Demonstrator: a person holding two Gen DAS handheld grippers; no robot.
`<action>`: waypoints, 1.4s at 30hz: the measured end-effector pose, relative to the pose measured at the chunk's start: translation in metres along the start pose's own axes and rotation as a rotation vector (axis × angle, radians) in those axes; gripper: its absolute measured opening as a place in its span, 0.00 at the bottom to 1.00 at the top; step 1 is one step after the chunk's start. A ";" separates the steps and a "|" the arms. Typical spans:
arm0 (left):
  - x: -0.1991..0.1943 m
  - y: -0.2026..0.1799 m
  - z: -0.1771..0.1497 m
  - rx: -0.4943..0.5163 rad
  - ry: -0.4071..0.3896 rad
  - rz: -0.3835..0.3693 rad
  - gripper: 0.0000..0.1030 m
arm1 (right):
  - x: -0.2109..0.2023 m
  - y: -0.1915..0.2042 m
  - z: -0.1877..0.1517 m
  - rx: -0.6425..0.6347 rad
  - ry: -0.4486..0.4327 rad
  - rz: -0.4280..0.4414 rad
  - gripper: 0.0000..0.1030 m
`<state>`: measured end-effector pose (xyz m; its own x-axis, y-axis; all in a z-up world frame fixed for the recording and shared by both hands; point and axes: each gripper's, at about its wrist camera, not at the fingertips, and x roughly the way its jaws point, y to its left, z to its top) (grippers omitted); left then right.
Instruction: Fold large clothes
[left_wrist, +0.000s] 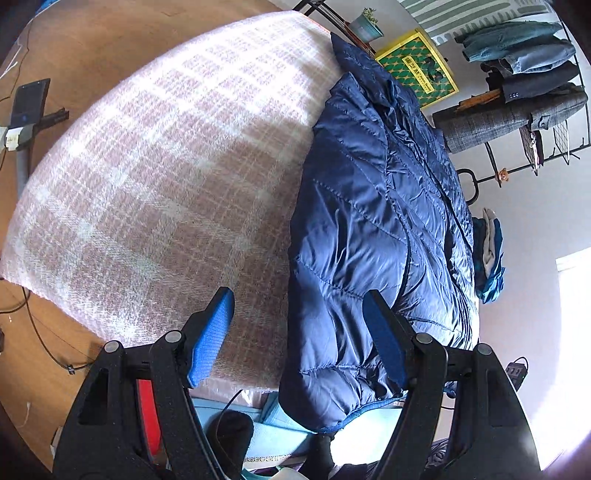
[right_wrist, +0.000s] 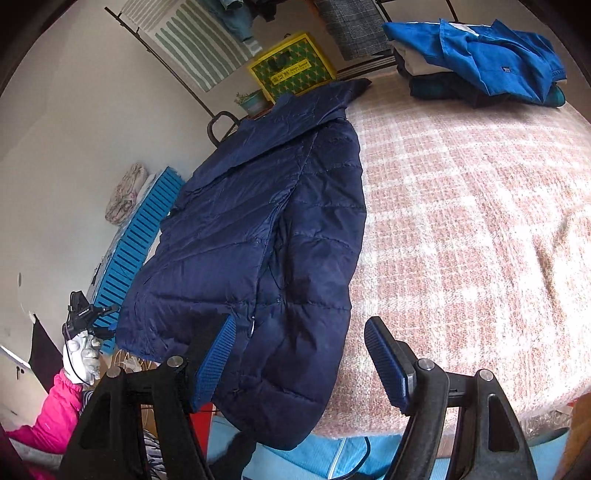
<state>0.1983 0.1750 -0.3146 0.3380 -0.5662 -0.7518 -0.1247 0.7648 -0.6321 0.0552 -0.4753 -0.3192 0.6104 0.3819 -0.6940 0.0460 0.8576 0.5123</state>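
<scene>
A navy quilted puffer jacket (left_wrist: 369, 203) lies flat on a table covered with a pink plaid blanket (left_wrist: 147, 166), collar at the far end and hem hanging over the near edge. My left gripper (left_wrist: 299, 339) is open above the near hem, its right finger over the jacket and its left finger over the blanket. In the right wrist view the jacket (right_wrist: 266, 221) lies along the left side of the blanket (right_wrist: 461, 203). My right gripper (right_wrist: 303, 363) is open over the jacket's near right corner. Neither gripper's pads press on the fabric.
Folded clothes (right_wrist: 480, 62) are stacked at the table's far corner. Behind stand a clothes rack (left_wrist: 517, 92), a yellow-green box (right_wrist: 291, 70) and a plant pot (right_wrist: 253, 101). A blue slatted crate (right_wrist: 140, 236) sits left of the table. A gloved hand (right_wrist: 81, 354) in a pink sleeve shows lower left.
</scene>
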 end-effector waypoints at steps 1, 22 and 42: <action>0.004 0.002 -0.002 -0.009 0.009 -0.007 0.72 | 0.003 0.001 -0.001 -0.002 0.011 0.007 0.73; -0.006 -0.064 -0.020 0.184 0.016 -0.067 0.05 | 0.015 0.035 -0.006 -0.029 0.056 0.175 0.05; -0.063 -0.184 0.097 0.258 -0.241 -0.135 0.03 | -0.035 0.089 0.133 -0.076 -0.238 0.173 0.02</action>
<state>0.2905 0.0997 -0.1322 0.5493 -0.6022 -0.5794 0.1646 0.7577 -0.6314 0.1432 -0.4577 -0.1823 0.7724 0.4405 -0.4575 -0.1285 0.8139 0.5666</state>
